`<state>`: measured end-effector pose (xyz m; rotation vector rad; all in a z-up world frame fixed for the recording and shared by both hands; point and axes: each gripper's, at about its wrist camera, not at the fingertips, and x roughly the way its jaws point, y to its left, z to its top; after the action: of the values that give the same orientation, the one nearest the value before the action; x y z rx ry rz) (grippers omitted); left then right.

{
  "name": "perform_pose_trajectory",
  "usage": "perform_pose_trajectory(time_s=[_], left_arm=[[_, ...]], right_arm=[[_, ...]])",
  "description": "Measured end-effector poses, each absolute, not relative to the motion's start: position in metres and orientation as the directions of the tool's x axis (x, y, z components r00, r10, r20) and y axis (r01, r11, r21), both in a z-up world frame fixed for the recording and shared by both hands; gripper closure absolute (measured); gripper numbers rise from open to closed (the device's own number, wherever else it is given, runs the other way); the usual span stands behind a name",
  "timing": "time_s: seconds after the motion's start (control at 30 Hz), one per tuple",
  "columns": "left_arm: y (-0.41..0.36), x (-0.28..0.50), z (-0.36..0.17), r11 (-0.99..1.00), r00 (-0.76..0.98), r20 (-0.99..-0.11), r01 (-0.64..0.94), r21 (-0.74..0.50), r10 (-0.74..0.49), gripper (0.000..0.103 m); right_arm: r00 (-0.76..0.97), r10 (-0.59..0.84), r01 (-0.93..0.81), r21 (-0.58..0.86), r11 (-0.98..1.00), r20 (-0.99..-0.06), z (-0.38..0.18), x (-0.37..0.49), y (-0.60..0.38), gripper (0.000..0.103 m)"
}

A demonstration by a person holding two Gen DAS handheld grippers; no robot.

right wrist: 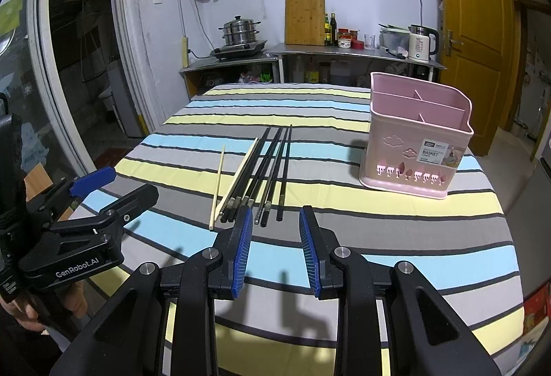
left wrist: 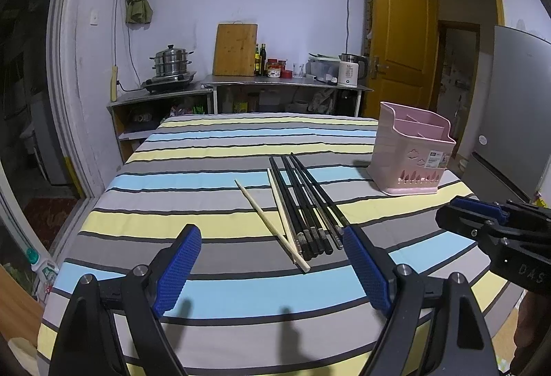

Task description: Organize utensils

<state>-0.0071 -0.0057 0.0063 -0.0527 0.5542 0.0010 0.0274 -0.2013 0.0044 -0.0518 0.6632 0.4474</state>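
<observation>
- Nearest the cameras, the left gripper point(left wrist: 272, 238) is hovering over the table with its blue-padded tongs spread wide and nothing between them.
- The right gripper point(right wrist: 275, 221) is hovering beside it, tongs parted more narrowly, also pinching nothing; part of a hand point(right wrist: 20, 317) is showing behind the left tool in the right wrist view.
- The striped tablecloth point(left wrist: 193, 176), in bands of grey, pale blue and yellow, is covering the whole table and is lying flat.
- The black chopsticks point(left wrist: 303, 203) are lying bundled side by side on the cloth just ahead of the tongs, near ends pointing toward the cameras.
- The pale wooden chopsticks point(left wrist: 272, 221) are lying to the left of the black ones, the two crossing at their near ends.
- The pink utensil basket point(right wrist: 416, 138) is standing upright on the right of the table, well apart from the chopsticks, its divided compartments showing nothing inside.
- Beyond the table, a metal counter point(right wrist: 344, 50) is running along the far wall, carrying a cutting board point(right wrist: 304, 19), bottles and a white kettle point(right wrist: 420, 45).
- A steel steamer pot point(left wrist: 171, 60) is sitting on a stove at the lower counter to the left.
- A yellow door point(left wrist: 399, 41) is standing open at the right.
</observation>
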Motion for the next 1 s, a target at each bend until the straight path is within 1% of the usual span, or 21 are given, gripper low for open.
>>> perform_pose_trajectory(time_s=[1.0], left_arm=[[-0.0131,-0.0094,0.007,0.999,0.853,-0.521,-0.001,-0.048,-0.024,0.019]], right_arm=[[0.697,0.386,-0.417,0.096,0.904,-0.605,0.0034,0.0262,-0.2025,0.074]])
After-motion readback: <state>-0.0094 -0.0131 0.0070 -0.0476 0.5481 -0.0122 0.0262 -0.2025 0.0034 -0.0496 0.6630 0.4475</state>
